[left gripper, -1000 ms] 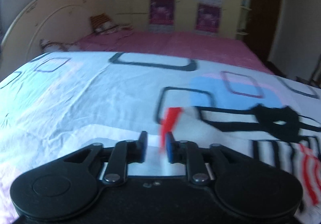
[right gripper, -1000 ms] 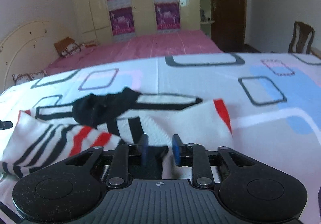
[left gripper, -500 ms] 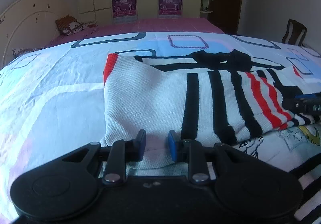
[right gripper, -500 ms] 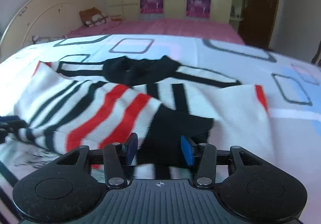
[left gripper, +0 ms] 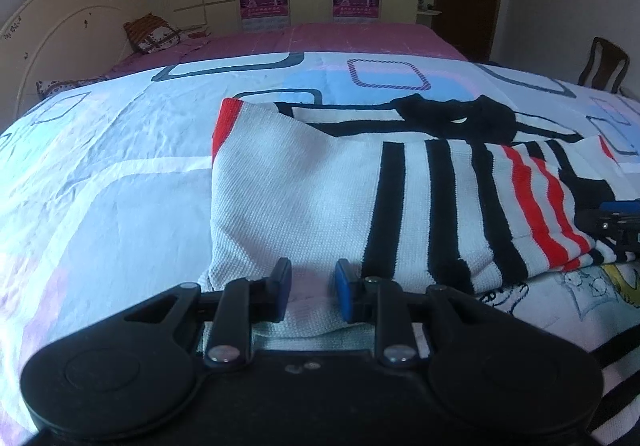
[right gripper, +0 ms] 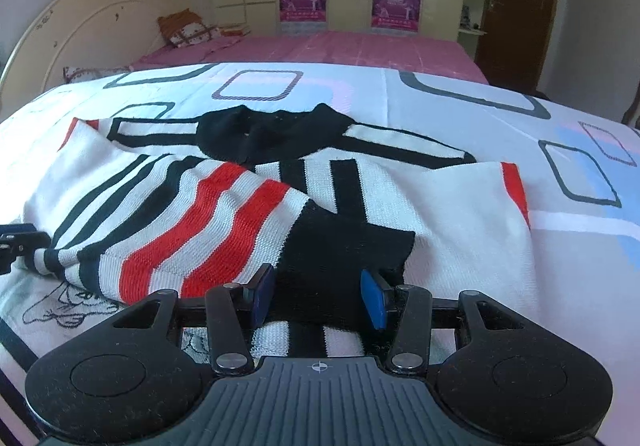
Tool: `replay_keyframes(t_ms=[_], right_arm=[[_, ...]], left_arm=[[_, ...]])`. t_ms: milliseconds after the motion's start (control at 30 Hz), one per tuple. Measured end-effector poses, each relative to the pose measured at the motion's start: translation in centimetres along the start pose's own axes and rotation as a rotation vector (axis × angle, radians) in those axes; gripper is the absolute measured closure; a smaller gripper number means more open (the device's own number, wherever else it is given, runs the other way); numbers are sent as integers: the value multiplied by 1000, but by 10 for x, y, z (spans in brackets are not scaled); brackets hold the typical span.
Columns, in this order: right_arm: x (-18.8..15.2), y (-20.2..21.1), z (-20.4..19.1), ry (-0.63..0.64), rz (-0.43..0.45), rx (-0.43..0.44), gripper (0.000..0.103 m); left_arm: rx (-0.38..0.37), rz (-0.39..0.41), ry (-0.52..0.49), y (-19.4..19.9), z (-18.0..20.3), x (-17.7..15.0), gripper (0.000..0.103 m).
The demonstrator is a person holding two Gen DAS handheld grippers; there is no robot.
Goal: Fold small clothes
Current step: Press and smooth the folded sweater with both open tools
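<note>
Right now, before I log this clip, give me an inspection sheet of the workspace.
Surface: bedsheet with square prints, wrinkled, spread over the bed.
Job's things: striped sweater, white with black and red stripes and a black collar, sleeves folded in over the body.
Clutter: a second garment with cartoon drawings lies under the sweater's near edge.
Grippers: left gripper has white knit between its fingers; right gripper has the black cuff between its fingers; whether either is clamped cannot be told.
Cables: nothing seen.
Surroundings: pink bedspread, curved headboard, pillows, wardrobe with posters, wooden door, chair.
</note>
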State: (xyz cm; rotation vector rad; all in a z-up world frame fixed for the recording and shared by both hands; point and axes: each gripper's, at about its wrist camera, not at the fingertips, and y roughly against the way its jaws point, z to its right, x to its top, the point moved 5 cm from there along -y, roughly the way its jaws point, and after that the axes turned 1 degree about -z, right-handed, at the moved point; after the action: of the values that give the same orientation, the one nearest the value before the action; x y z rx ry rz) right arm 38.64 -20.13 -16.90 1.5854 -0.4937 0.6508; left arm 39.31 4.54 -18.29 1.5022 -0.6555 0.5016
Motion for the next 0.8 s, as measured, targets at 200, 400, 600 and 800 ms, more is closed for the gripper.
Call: replay_keyframes(t_ms=[200,400,600,800], right_arm=[[6,-2,2,41,-40,43,54],[12,9,4,45,-55,73,53],[3,39,1,10,-12,135,53],[-13,66,-8,-7,-4,159,53]], left_arm=[[68,-37,-11,0,9,4,79],[118,-53,2,9,14,7,78],[97,-23,23,40,23,3,72],[49,0,-3,68,38,-3,65]])
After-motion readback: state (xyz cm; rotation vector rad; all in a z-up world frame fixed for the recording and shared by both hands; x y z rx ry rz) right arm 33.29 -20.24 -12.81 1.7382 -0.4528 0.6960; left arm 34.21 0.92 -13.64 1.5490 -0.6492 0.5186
